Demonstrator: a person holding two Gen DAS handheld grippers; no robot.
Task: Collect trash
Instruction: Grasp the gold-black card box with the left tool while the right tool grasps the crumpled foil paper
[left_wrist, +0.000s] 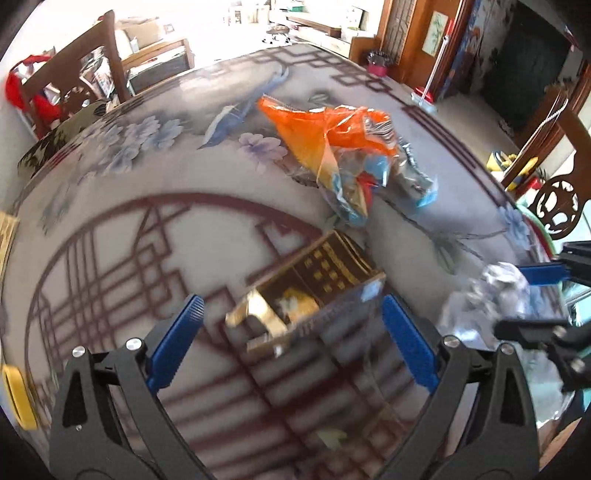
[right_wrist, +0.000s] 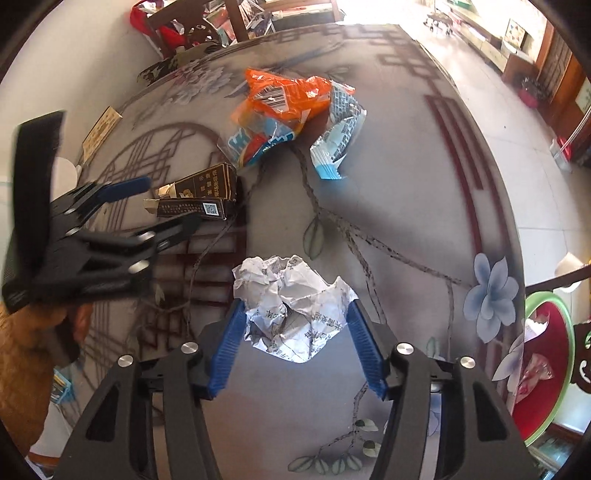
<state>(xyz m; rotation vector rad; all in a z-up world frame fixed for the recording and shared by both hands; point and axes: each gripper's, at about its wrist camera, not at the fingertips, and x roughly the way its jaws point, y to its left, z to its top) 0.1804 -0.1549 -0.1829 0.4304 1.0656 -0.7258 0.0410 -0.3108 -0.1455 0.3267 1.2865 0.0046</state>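
A dark and gold cigarette box (left_wrist: 310, 291) with an open flap lies on the patterned table, just ahead of my open left gripper (left_wrist: 291, 314); it also shows in the right wrist view (right_wrist: 201, 195). A crumpled white paper ball (right_wrist: 291, 306) sits between the blue fingers of my right gripper (right_wrist: 295, 314), which stand open at its sides. The paper ball also shows in the left wrist view (left_wrist: 484, 295). An orange wrapper (left_wrist: 332, 133) (right_wrist: 288, 96) and a blue-white wrapper (right_wrist: 340, 140) lie further back.
Carved wooden chairs (left_wrist: 70, 81) stand at the table's far edge. A green-rimmed red bin (right_wrist: 543, 362) with scraps inside sits below the table's right edge. A gold card (right_wrist: 101, 129) lies at the table's left edge.
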